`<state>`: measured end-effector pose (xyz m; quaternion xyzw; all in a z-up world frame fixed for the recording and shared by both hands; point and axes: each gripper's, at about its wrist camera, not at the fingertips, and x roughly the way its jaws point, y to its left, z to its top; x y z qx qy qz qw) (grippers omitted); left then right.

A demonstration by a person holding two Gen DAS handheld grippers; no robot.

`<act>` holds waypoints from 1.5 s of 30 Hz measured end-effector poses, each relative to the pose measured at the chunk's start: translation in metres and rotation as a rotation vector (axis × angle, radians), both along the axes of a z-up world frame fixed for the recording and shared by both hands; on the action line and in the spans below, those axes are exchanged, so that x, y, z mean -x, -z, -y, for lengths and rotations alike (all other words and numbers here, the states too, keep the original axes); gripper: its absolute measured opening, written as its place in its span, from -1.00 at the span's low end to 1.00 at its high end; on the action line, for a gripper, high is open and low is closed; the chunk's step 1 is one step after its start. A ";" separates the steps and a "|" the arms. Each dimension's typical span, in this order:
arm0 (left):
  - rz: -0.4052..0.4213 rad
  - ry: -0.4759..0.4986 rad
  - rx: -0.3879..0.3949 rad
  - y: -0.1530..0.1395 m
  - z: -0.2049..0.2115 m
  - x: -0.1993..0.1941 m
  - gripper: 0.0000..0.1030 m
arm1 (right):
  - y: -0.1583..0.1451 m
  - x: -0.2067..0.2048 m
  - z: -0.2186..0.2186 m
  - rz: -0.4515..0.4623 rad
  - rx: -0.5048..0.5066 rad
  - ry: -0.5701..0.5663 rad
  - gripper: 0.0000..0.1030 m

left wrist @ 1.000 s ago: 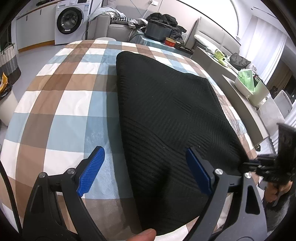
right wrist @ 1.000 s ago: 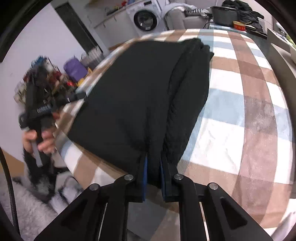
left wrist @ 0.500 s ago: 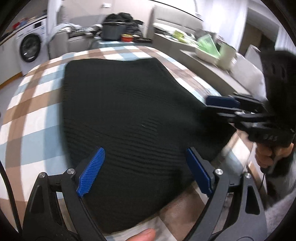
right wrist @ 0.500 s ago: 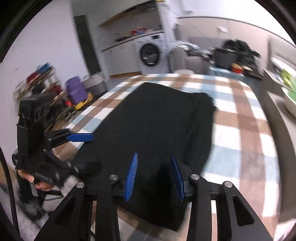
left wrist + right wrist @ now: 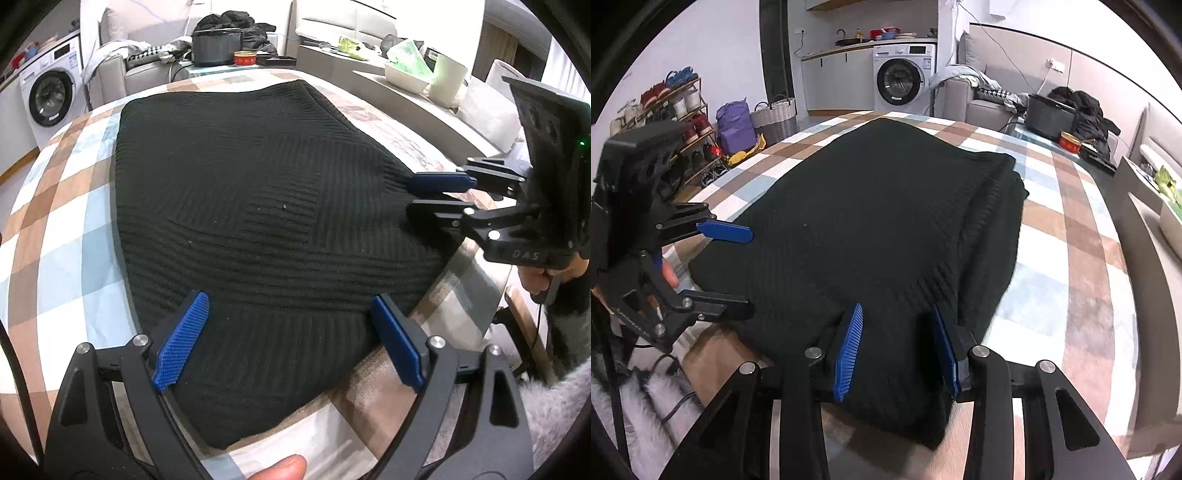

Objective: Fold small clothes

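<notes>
2 grippers now empty: right released black knit, jaws narrow; left wide. Folded on checked cloth, centre; suggests fold done, next fold due.

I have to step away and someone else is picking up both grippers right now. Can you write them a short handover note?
Left gripper: open wide, hovering over the near edge of the black knit garment, holding nothing.
Right gripper: jaws apart, over the garment's near edge, not gripping it.
Garment: lies folded lengthwise on the checked tablecloth, one side doubled over along its right edge in the right wrist view.
Done: side fold.
Left: probably fold the near end toward the far end, then tidy.
</notes>
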<state>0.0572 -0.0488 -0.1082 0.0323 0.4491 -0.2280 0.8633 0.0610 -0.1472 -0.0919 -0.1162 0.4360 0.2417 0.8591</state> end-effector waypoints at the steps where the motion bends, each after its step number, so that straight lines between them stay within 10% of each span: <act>1: -0.004 -0.012 0.015 -0.003 -0.003 -0.001 0.71 | -0.004 0.000 0.002 -0.010 -0.017 0.012 -0.24; 12: -0.031 -0.221 0.043 -0.001 -0.027 -0.051 0.83 | 0.013 -0.034 -0.041 0.043 0.067 0.048 -0.15; 24: -0.035 -0.230 0.020 -0.006 -0.026 -0.084 0.89 | -0.004 -0.062 -0.035 0.027 0.000 0.066 -0.06; 31: -0.072 -0.226 0.022 -0.001 -0.035 -0.090 0.92 | 0.005 -0.081 -0.019 0.017 0.176 0.125 -0.02; 45: -0.068 -0.241 -0.011 0.003 -0.029 -0.155 0.92 | 0.006 -0.129 -0.043 -0.056 0.044 0.010 -0.02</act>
